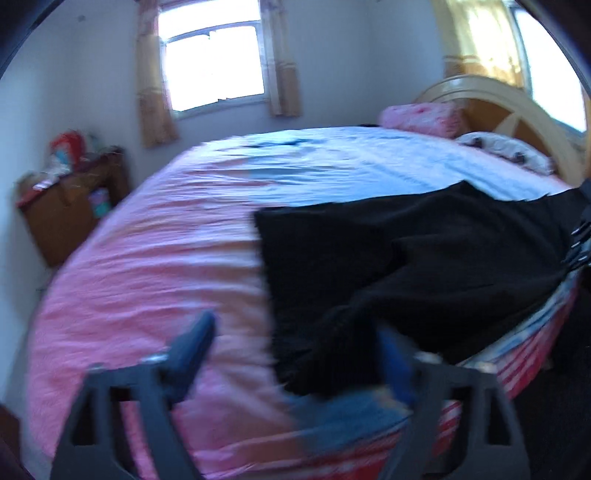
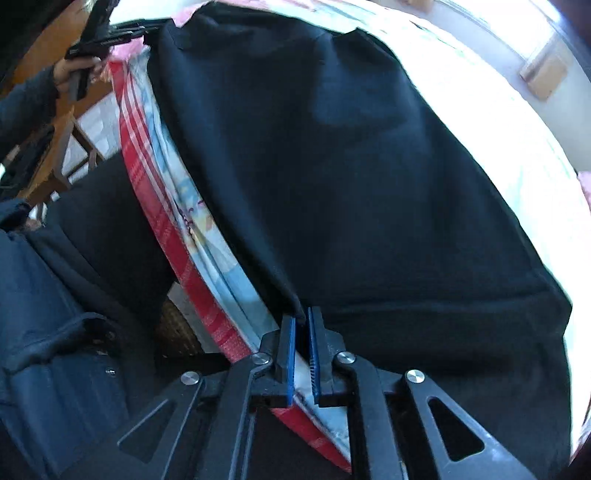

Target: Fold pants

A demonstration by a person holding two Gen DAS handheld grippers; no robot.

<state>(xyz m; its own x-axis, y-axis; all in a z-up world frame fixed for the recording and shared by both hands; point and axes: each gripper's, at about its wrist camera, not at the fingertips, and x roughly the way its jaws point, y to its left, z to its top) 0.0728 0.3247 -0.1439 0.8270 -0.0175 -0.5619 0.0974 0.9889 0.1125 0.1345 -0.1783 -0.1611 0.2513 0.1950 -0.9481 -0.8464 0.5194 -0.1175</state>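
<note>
Bedroom, daylit; the bed (image 1: 155, 266) serves as the landmark for every entry below.

Bed: pink cover over most of the surface, pale blue toward the far side; red-and-white striped edge on the side nearest the person. Wooden headboard (image 1: 517, 110) at the head end, with a pink pillow (image 1: 421, 116) and a patterned pillow (image 1: 506, 149) lying before it.

Window (image 1: 212, 62): in the wall beyond the bed, flanked by tan curtains. A second bright window sits behind the headboard.

Cabinet (image 1: 70, 210): brown, beside the bed's far corner, cluttered on top; items too blurred to name.

Pants (image 1: 424, 258): black, spread flat on the bed along its striped edge, covering the portion nearest the person; one straight hem faces the pink expanse of the bed.

Left tongs (image 1: 299, 354): jaws wide apart, nothing between them, hovering above the bed at the pants' near corner; picture heavily motion-blurred. In the right wrist view they appear at the far end of the bed's striped edge (image 2: 122, 27), held by a hand (image 2: 72, 74) in a dark sleeve.

Right tongs (image 2: 303, 332): jaws nearly together, blue pads pinching a fold of the pants at the bed's striped edge.
</note>
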